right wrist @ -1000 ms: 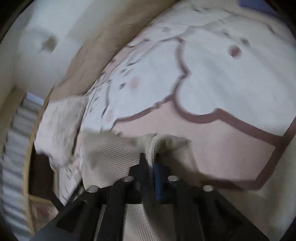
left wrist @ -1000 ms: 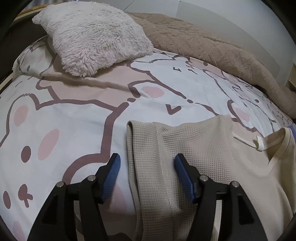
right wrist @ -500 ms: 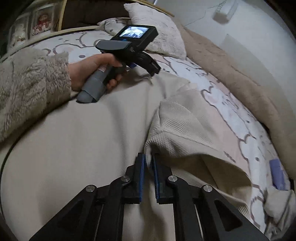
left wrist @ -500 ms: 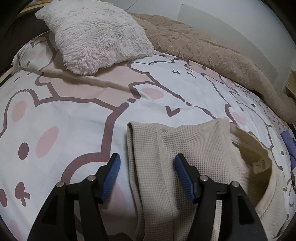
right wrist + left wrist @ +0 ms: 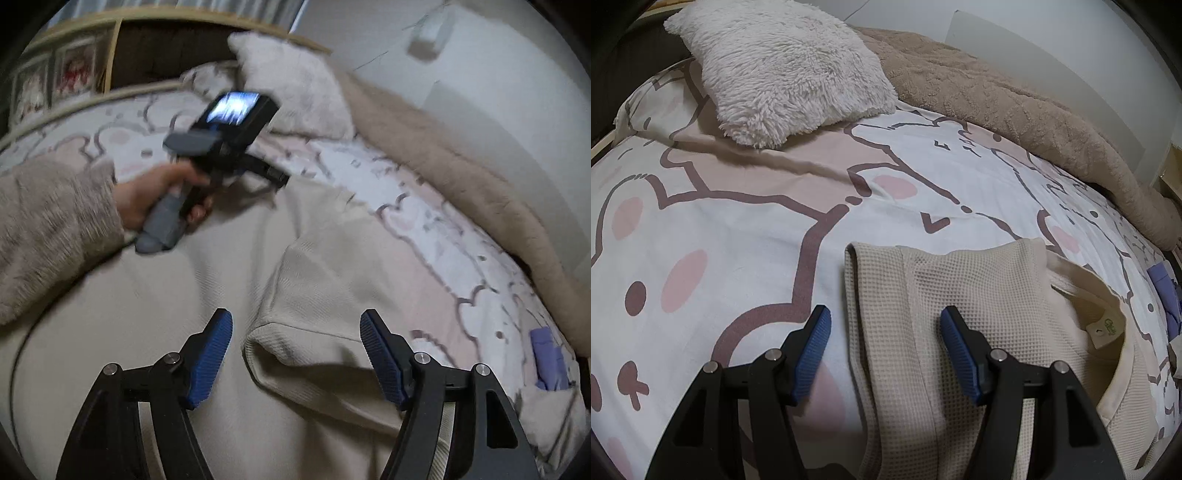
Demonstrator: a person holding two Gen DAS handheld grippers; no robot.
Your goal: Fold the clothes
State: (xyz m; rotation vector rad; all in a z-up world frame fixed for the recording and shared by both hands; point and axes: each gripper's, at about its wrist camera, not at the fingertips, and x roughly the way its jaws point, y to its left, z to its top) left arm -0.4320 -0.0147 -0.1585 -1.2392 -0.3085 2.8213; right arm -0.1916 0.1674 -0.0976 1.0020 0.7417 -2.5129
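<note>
Both grippers, left (image 5: 885,349) and right (image 5: 296,358), gape over the shirt (image 5: 979,295), gripping nothing, so its turned-over flap (image 5: 317,295) may slump open unpinned.

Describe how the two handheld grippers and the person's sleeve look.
Left gripper and right gripper: black angular linkage arms with silver pivot bolts, tipped with blue ribbed pads. From the right wrist view, the left unit has a grey handle and a black camera with a lit screen. The sleeve is fluffy beige.
</note>
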